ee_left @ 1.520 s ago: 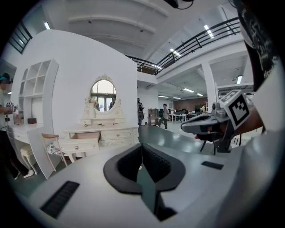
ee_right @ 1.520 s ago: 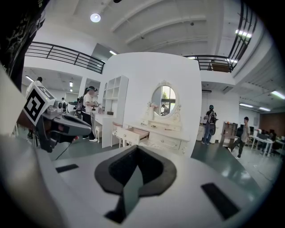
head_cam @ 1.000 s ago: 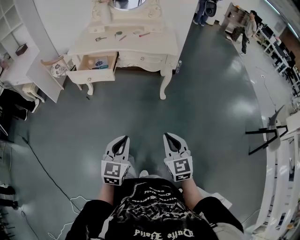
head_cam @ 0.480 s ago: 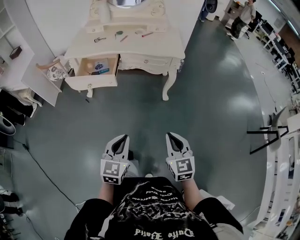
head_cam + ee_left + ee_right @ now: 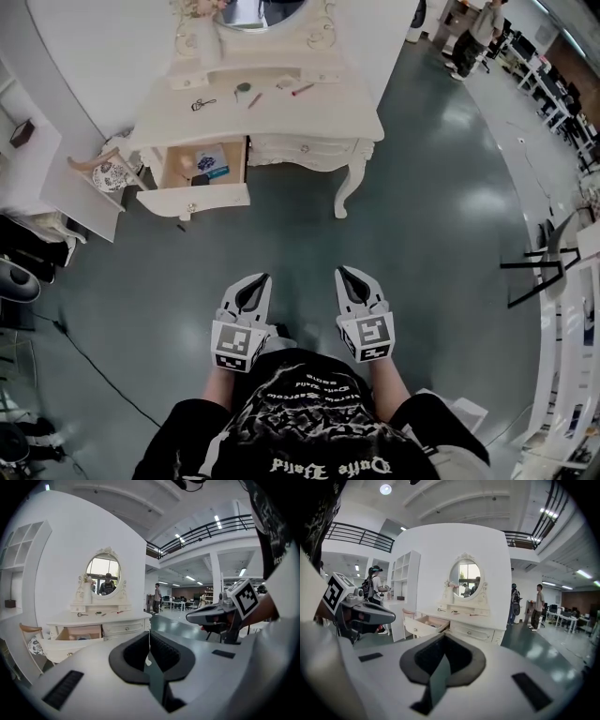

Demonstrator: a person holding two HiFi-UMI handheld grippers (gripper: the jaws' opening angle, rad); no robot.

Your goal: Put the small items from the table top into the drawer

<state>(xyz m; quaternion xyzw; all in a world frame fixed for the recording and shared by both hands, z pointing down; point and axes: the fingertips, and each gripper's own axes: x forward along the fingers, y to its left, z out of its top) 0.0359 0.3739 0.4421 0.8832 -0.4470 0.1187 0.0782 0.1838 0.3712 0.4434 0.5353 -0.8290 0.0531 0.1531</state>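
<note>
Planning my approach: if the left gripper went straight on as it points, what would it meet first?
Nothing near the left gripper, only bare floor; beyond that, probably the closed front of the dressing table, right of the open drawer; depth unclear.

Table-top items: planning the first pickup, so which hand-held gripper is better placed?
Left, probably. Both are shut, empty and far from the table, but the left hand-held gripper lines up nearer the items and open drawer.

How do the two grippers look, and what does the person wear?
The left gripper and right gripper are light grey, pointed shells with black ribbed lining inside the jaws. Each bears a white cube with black square markers. The person wears a black T-shirt with white print.
</note>
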